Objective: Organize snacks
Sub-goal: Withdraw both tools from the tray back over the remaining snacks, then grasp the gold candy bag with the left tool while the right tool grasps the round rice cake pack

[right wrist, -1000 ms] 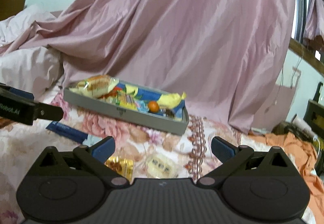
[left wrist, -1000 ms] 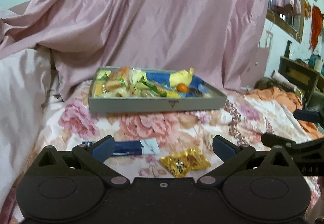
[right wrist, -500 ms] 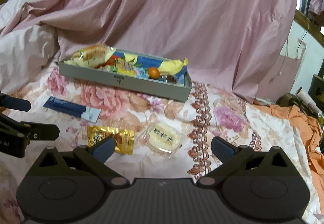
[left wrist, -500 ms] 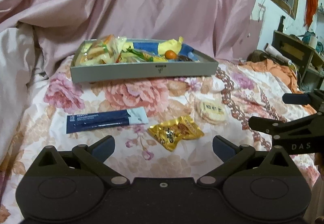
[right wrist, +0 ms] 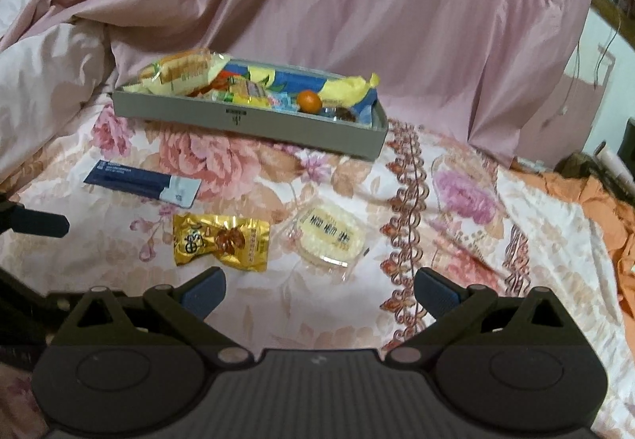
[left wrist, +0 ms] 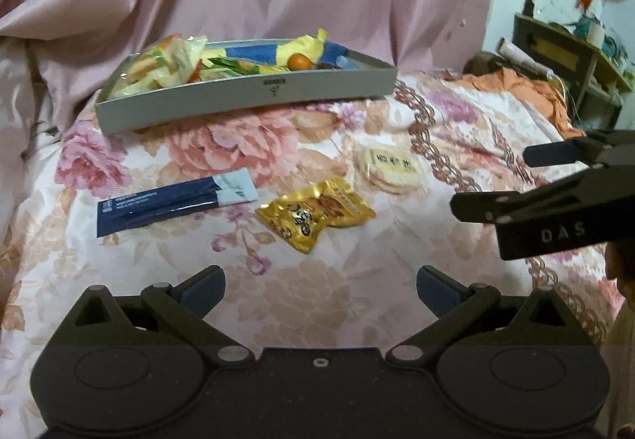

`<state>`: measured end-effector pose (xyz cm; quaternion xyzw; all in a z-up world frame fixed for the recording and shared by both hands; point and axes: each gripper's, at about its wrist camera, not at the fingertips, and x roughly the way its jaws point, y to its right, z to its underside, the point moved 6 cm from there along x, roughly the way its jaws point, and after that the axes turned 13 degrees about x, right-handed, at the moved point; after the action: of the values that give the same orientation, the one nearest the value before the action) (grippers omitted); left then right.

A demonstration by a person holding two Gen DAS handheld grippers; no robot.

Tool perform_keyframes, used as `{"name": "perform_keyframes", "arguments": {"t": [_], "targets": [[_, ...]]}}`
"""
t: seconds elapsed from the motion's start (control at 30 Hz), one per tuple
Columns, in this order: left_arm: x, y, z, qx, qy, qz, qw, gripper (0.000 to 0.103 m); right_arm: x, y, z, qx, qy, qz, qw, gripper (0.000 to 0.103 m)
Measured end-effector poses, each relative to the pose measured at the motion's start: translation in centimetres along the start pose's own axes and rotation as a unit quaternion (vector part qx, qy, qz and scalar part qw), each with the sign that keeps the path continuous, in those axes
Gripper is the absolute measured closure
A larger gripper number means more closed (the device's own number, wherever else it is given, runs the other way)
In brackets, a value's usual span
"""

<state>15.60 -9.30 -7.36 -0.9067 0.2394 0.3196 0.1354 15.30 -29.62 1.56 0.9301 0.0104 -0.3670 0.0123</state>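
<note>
Both the left tongs (left wrist: 320,290) and right tongs (right wrist: 320,291) gaped wide and empty above the bed (right wrist: 496,240). The gold snack packet (right wrist: 220,241) lay flat just ahead, short of the grey tray (right wrist: 246,121). It looked light, crinkly and slippery, so a crimped end probably offered the surest pinch.

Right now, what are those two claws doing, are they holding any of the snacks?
Left claw: open, holding nothing, above the floral bedspread.
Right claw: open, holding nothing, just short of the gold packet and the round cracker pack.
</note>
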Motion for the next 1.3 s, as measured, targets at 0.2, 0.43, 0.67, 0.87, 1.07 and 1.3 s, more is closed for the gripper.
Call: {"name": "perform_keyframes", "arguments": {"t": [0.2, 0.43, 0.67, 0.87, 1.07, 1.3], "targets": [[0.9, -0.1, 0.4, -0.006, -0.019, 0.012, 0.9997, 0.001, 1.5, 0.2, 0.5, 0.015, -0.048, -0.015, 0.999, 0.000], [2.1, 0.1, 0.5, 0.006, -0.036, 0.017, 0.9992, 0.001, 3.3, 0.4, 1.3, 0.035, -0.100, -0.034, 0.994, 0.000], [3.6, 0.4, -0.2, 0.069, -0.038, 0.018, 0.9967, 0.001, 5.4, 0.9, 1.2, 0.039, -0.125, -0.037, 0.991, 0.000], [5.0, 0.1, -1.0, 0.120, -0.027, 0.018, 0.9922, 0.001, 8.0, 1.4, 0.1, -0.016, -0.089, 0.008, 0.996, 0.000], [6.8, -0.4, -2.4, 0.191, 0.007, 0.006, 0.9815, 0.001, 10.2, 2.3, -1.4, -0.003, -0.064, 0.009, 0.998, 0.000], [9.4, -0.8, -3.2, 0.249, 0.037, 0.015, 0.9676, 0.001, 12.4, 3.5, -2.6, 0.077, -0.063, -0.017, 0.995, 0.000]]}}
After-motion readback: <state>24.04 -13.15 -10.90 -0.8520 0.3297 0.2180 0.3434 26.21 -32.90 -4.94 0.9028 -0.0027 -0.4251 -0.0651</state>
